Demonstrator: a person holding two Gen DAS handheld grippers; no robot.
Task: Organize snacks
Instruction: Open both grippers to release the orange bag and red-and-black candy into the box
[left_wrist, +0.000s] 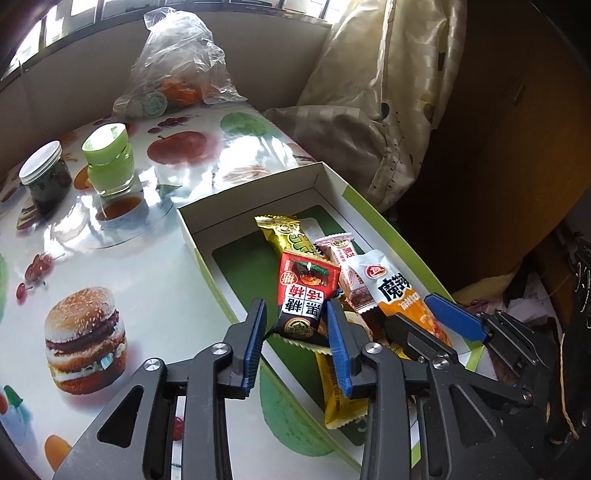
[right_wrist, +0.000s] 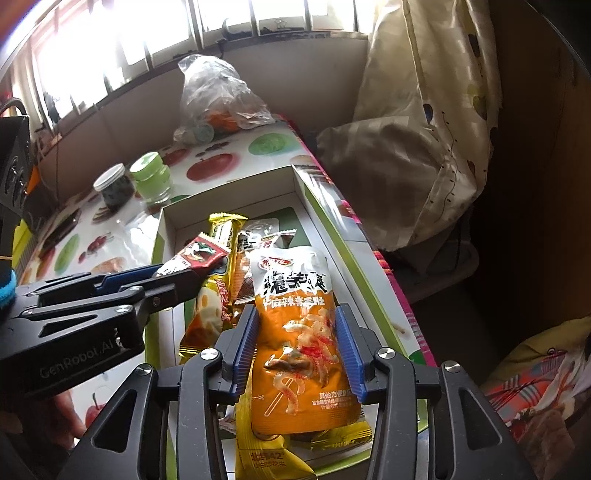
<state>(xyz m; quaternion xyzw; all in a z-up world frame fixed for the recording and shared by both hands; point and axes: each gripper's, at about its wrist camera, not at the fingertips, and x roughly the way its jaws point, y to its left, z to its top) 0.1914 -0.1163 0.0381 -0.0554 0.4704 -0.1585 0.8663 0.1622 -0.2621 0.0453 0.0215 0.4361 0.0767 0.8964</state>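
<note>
A shallow white-and-green box (left_wrist: 255, 184) lies on the table and holds several snack packs. My left gripper (left_wrist: 297, 321) is shut on a red-and-black candy pack (left_wrist: 304, 291), held just over the box. My right gripper (right_wrist: 301, 332) is shut on an orange-and-white spicy snack pouch (right_wrist: 299, 325), over the box's near end. In the left wrist view the right gripper (left_wrist: 424, 314) shows at the right with the pouch (left_wrist: 395, 291). In the right wrist view the left gripper (right_wrist: 173, 275) holds the red pack (right_wrist: 197, 256). A gold bar pack (left_wrist: 282, 234) and other packs lie in the box (right_wrist: 325, 229).
A fruit-and-burger print tablecloth (left_wrist: 110, 266) covers the table. A green-lidded jar (left_wrist: 109, 158), a white-lidded dark jar (left_wrist: 46, 177) and a clear plastic bag (left_wrist: 177, 62) with fruit stand at the back. A curtain (left_wrist: 388, 92) hangs off the table's right edge.
</note>
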